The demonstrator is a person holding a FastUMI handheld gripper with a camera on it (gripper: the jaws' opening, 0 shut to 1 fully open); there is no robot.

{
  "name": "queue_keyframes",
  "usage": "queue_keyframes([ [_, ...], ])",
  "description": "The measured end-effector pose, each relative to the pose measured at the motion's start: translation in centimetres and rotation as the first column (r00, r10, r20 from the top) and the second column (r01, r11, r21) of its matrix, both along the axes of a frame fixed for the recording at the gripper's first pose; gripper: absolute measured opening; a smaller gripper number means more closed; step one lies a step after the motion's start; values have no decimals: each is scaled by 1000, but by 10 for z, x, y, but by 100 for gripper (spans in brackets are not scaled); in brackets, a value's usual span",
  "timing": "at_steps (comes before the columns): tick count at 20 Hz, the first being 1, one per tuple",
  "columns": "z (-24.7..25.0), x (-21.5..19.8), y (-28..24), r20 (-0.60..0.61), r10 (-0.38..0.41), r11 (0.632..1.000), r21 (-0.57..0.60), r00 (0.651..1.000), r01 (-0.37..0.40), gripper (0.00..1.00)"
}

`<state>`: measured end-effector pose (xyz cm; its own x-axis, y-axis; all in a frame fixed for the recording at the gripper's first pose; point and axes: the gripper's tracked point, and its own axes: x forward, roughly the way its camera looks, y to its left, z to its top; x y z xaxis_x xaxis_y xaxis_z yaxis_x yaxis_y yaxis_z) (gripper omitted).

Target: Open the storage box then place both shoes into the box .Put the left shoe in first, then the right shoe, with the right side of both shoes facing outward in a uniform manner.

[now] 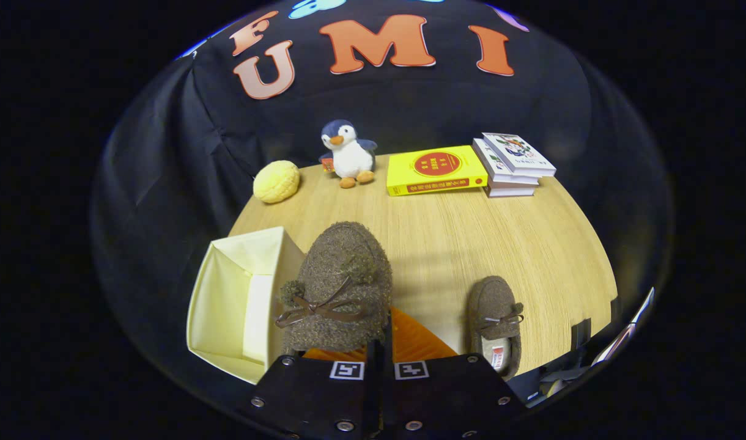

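Clenched on one brown shoe [339,287], gripper [379,342] holding it raised just right of the open storage box [226,299]; second shoe [495,321] farther right of the box, on the table [471,244].

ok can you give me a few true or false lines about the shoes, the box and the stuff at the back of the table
1. The gripper holds one brown shoe, its jaws closed on it. True.
2. The storage box is closed. False: it is open, its pale inside showing, left of the held shoe.
3. Both shoes are already in the box. False: the second shoe lies on the table, right of the gripper.
4. A penguin toy stands at the far side of the table. True.
5. The yellow book lies on top of the stacked books. False: it lies beside them on the table.
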<state>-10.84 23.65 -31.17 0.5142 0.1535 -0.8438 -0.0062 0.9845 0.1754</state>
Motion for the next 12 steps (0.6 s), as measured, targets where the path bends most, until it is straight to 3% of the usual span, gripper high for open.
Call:
queue_keyframes([
  [5, 27, 15, 72, 25, 83, 996, 42, 996, -84, 4],
  [12, 0, 11, 167, -76, 221, 973, 85, 972, -215, 4],
])
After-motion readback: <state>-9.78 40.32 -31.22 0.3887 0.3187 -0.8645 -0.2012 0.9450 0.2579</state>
